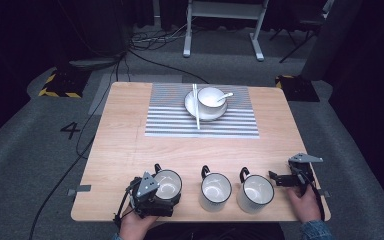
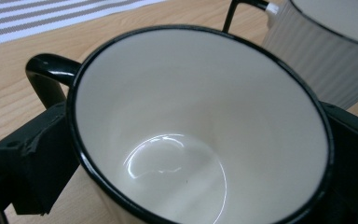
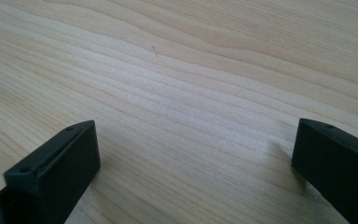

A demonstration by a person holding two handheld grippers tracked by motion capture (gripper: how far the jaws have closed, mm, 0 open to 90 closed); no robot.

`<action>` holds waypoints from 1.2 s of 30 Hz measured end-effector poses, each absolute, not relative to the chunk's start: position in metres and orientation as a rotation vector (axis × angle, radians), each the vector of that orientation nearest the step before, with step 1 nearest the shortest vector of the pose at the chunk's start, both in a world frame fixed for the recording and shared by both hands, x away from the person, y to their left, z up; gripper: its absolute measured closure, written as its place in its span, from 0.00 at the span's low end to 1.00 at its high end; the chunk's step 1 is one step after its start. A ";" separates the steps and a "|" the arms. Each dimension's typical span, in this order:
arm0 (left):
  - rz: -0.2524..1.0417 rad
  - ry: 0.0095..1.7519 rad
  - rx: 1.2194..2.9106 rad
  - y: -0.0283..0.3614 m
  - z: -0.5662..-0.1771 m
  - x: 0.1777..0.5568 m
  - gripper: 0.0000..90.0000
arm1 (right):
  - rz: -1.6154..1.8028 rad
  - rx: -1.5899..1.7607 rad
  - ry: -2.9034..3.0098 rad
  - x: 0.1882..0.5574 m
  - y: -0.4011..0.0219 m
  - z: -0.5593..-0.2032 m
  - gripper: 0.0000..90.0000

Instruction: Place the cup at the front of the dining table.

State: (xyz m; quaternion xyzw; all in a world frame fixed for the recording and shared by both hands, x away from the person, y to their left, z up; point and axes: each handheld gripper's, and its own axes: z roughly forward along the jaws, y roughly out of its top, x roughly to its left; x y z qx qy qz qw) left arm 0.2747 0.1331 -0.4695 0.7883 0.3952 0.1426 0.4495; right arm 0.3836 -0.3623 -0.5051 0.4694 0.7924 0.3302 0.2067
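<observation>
With the left hand-held gripper (image 1: 156,196) clamped around the leftmost enamel mug (image 2: 200,135) at the desk's (image 1: 125,150) near edge, a careless lift could knock the middle mug (image 1: 215,191) just beside it, while the right hand-held gripper (image 3: 191,172) rests spread apart on bare wood

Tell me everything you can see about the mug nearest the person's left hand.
The left mug is white, looks like enamel or glazed ceramic, with a thin black rim and a black loop handle pointing away from the person. It stands upright on the wooden table, first in a row of three mugs near the front edge. It is glossy inside and empty. The left gripper has its black fingers on either side of the mug's body.
</observation>
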 end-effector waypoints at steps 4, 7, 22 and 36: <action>0.337 0.982 1.975 0.130 -0.475 0.279 0.00 | 0.920 1.308 2.207 0.384 -0.362 -0.505 0.01; 0.318 0.980 1.978 0.130 -0.478 0.281 0.00 | 0.920 1.308 2.207 0.384 -0.362 -0.505 0.01; 0.301 0.773 1.851 0.137 -0.499 0.290 0.00 | 0.921 1.315 2.208 0.382 -0.362 -0.505 0.01; 0.344 0.804 1.835 0.135 -0.498 0.285 0.00 | 0.924 1.301 2.212 0.382 -0.363 -0.505 0.01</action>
